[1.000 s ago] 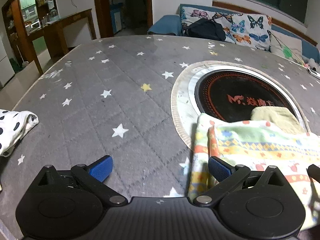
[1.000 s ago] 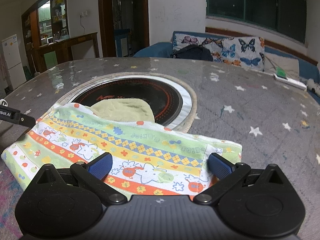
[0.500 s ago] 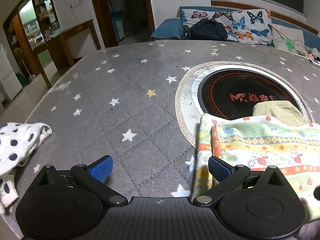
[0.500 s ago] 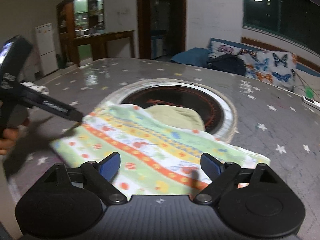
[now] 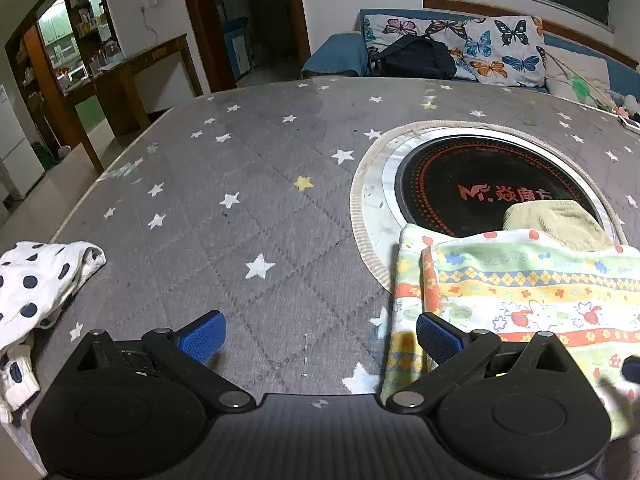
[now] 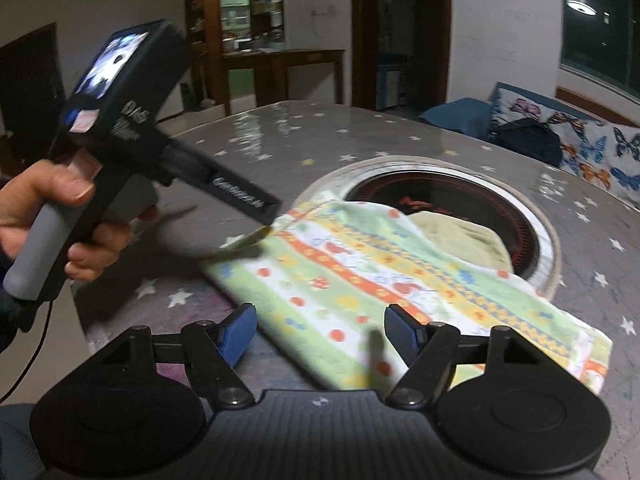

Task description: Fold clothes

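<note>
Closest to me, the right gripper hovers over the near edge of the folded patterned cloth — its jaws are closing, the blue pads either side of the cloth's near corner but not pressing on it. The left gripper sits just beside the cloth's left edge, jaws wide apart with only bare tabletop between them; its right pad overlaps the cloth's edge in the left wrist view, though I cannot tell whether it touches. From the right wrist view that same left gripper shows as a black pistol-shaped tool held in the person's left hand, its tip at the cloth's far-left corner.

The cloth — stripes of green, yellow and orange with small cartoon figures — lies flat, folded over on itself, its far edge reaching onto the round black cooktop set into the tabletop. A pale yellow-green garment peeks out from under it on the cooktop. Off at the left rim lies a white polka-dot garment. Beyond the tabletop stands a sofa with butterfly cushions and a dark bag.
</note>
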The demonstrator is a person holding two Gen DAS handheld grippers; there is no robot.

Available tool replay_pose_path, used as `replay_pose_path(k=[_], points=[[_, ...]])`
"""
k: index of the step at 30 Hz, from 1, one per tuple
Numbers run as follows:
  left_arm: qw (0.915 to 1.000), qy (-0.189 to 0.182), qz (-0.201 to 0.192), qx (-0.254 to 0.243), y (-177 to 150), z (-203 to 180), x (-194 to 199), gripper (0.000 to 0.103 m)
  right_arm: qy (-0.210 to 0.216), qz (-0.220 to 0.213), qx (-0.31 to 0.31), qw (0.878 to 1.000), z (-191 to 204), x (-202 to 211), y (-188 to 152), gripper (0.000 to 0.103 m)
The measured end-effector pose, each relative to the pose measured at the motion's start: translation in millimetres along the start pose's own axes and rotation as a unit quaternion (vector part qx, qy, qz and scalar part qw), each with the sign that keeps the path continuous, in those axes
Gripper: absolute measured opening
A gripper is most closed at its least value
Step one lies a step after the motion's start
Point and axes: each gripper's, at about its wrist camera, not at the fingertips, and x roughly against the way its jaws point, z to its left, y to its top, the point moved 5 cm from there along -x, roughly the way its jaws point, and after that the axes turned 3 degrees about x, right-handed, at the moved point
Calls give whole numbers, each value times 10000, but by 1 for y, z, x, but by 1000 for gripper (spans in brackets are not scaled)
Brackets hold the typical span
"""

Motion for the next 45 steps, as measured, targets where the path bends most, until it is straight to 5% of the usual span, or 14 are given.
replay_pose_path(k=[25, 36, 45], points=[[9980, -437, 252, 380, 1, 17, 1, 103, 13, 67, 1011, 9949, 45, -43, 12, 47], [9969, -511, 367, 465, 1, 17, -2, 103, 140, 16, 510, 9986, 32, -44, 14, 28], [9951, -641, 517, 547, -2, 13, -3, 103, 279, -66, 62, 9996, 20, -41, 16, 24]])
